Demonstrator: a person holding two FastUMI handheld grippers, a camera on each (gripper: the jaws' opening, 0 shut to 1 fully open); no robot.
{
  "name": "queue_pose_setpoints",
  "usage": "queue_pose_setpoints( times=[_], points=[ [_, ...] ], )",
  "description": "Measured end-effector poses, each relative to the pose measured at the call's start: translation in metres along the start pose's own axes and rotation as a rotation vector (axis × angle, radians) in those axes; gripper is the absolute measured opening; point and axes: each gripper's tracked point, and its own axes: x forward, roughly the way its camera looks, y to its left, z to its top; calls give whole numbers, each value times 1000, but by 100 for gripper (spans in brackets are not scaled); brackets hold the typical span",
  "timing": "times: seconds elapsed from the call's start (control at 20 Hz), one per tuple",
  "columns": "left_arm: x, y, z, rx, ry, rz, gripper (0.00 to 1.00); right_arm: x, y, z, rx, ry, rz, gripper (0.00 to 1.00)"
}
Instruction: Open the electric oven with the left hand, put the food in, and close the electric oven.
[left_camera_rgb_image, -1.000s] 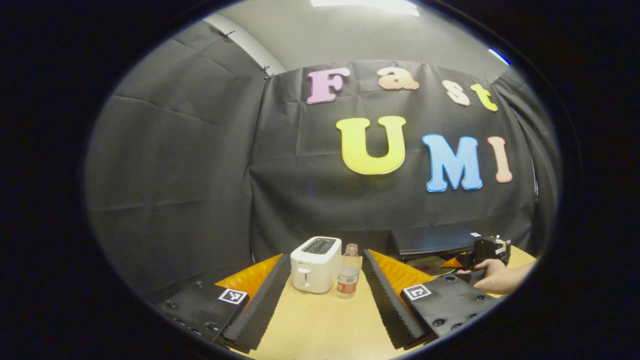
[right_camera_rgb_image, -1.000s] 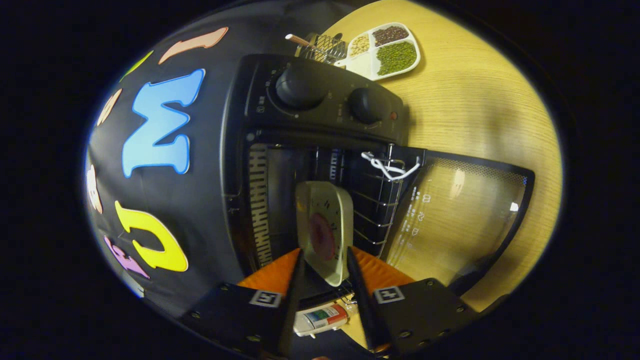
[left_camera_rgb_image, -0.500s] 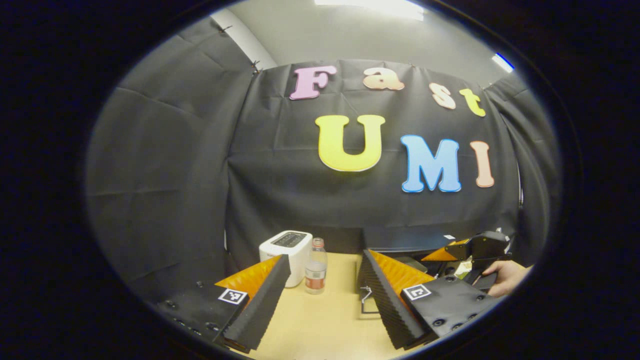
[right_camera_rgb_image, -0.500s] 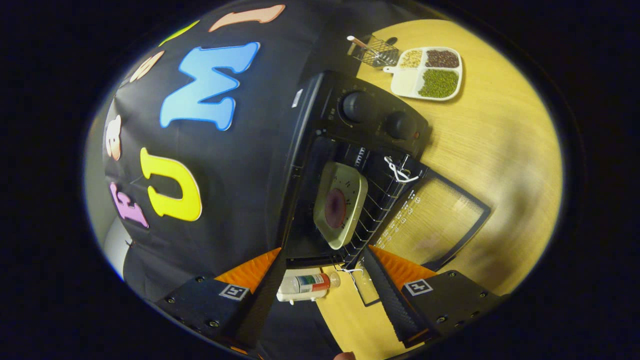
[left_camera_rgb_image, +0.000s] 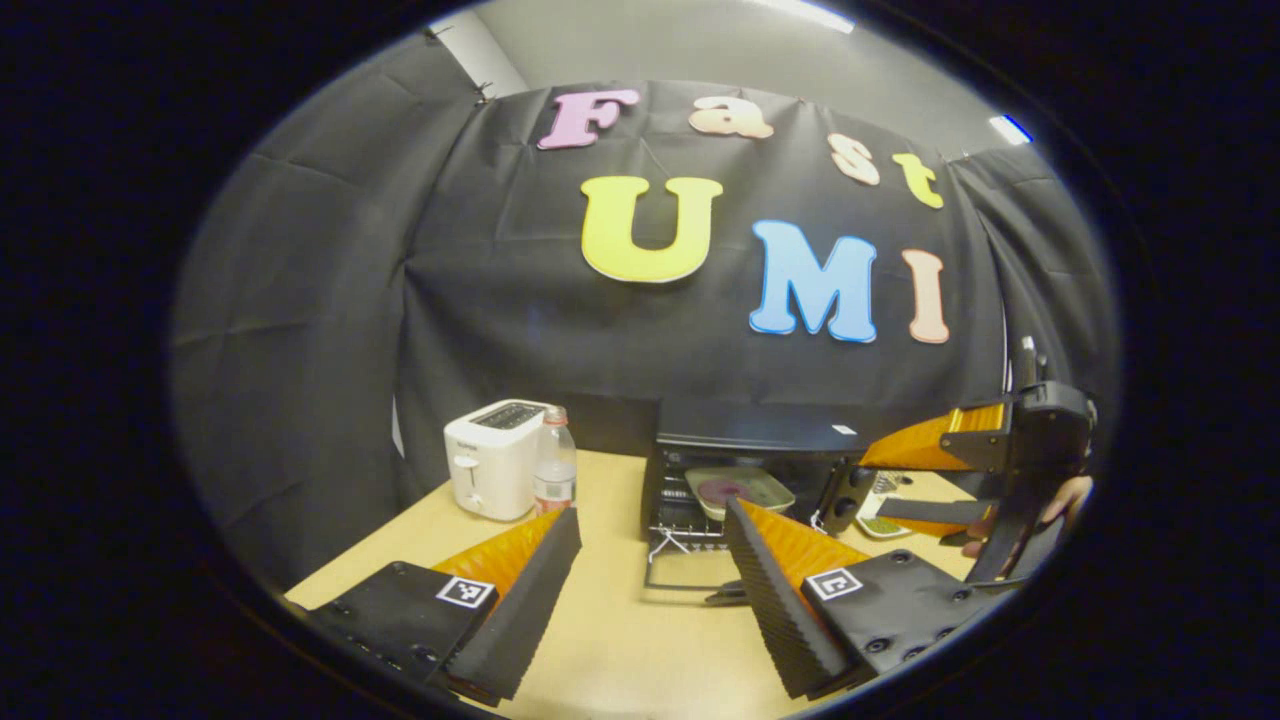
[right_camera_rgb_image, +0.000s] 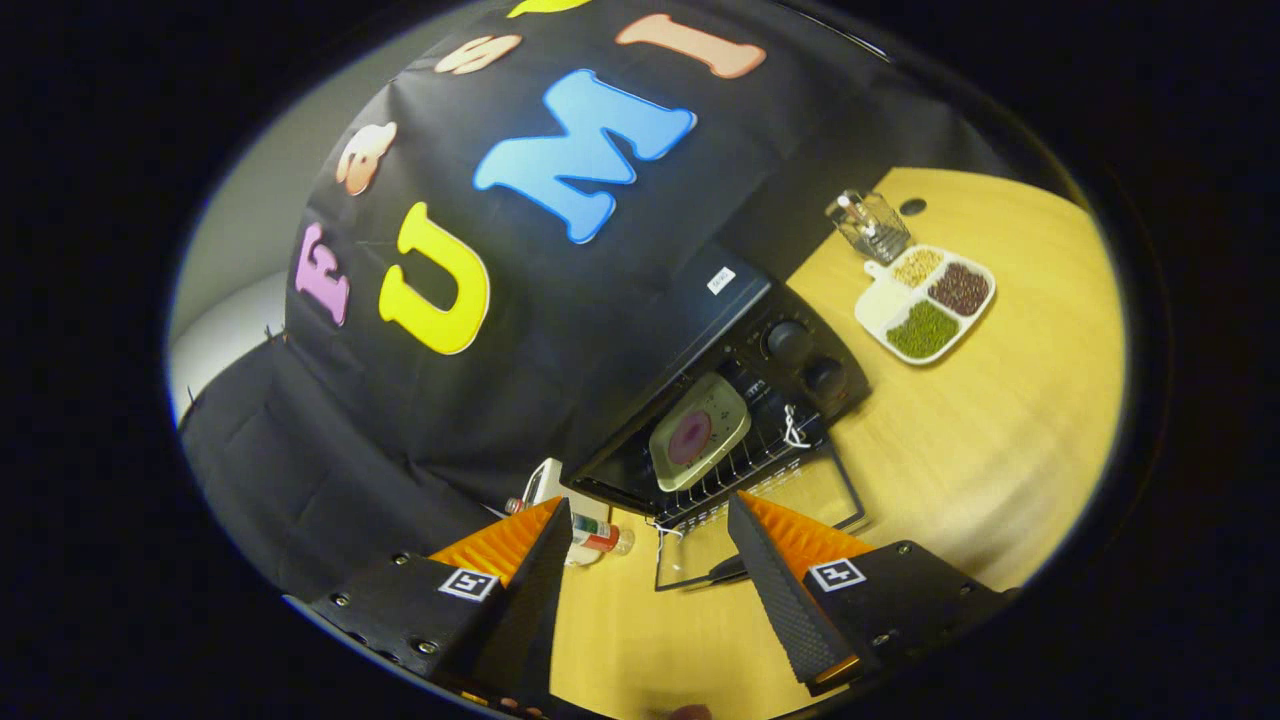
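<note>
The black electric oven (left_camera_rgb_image: 745, 438) stands at the back of the wooden table with its glass door (left_camera_rgb_image: 690, 572) folded down flat. A pale square plate carrying a round purple food (left_camera_rgb_image: 738, 488) rests on the wire rack inside. My left gripper (left_camera_rgb_image: 650, 560) hangs open over the table a little in front of the door, holding nothing. In the right gripper view the oven (right_camera_rgb_image: 745, 365), the plate (right_camera_rgb_image: 700, 432) and the lowered door (right_camera_rgb_image: 765, 515) lie ahead, and my right gripper (right_camera_rgb_image: 650, 560) is open and empty, well back from them. A hand (left_camera_rgb_image: 1070, 497) holds the right gripper (left_camera_rgb_image: 872, 487) at the oven's right.
A white toaster (left_camera_rgb_image: 495, 470) and a clear bottle (left_camera_rgb_image: 555, 470) stand left of the oven. To its right lie a divided white tray of beans (right_camera_rgb_image: 925, 315) and a glass holder (right_camera_rgb_image: 868, 225). Bare tabletop (right_camera_rgb_image: 980, 450) spreads to the right of the door.
My right gripper let go of the plate, left it on the oven rack and drew back and up. The left gripper view swung right, bringing the open oven into sight.
</note>
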Motion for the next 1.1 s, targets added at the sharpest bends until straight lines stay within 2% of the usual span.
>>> queue_pose_setpoints(
  times=[0.25,0.45,0.6,0.8,0.85,1.1],
  points=[
    [24,-37,-41,-17,93,-75,100,-45,-14,21,-219,-68,-38,97],
    [44,-60,-78,14,176,-126,98,-77,-27,46,-395,-177,-111,97],
    [58,-74,-106,30,242,-161,100,-97,-39,62,-462,-245,-176,97],
    [73,-91,-150,54,333,-210,98,-123,-54,82,-587,-328,-276,97],
    [77,-94,-159,57,353,-218,100,-129,-57,83,-604,-339,-293,98],
    [104,-109,-202,50,465,-224,98,-156,-71,101,-668,-398,-406,98]
  ],
)
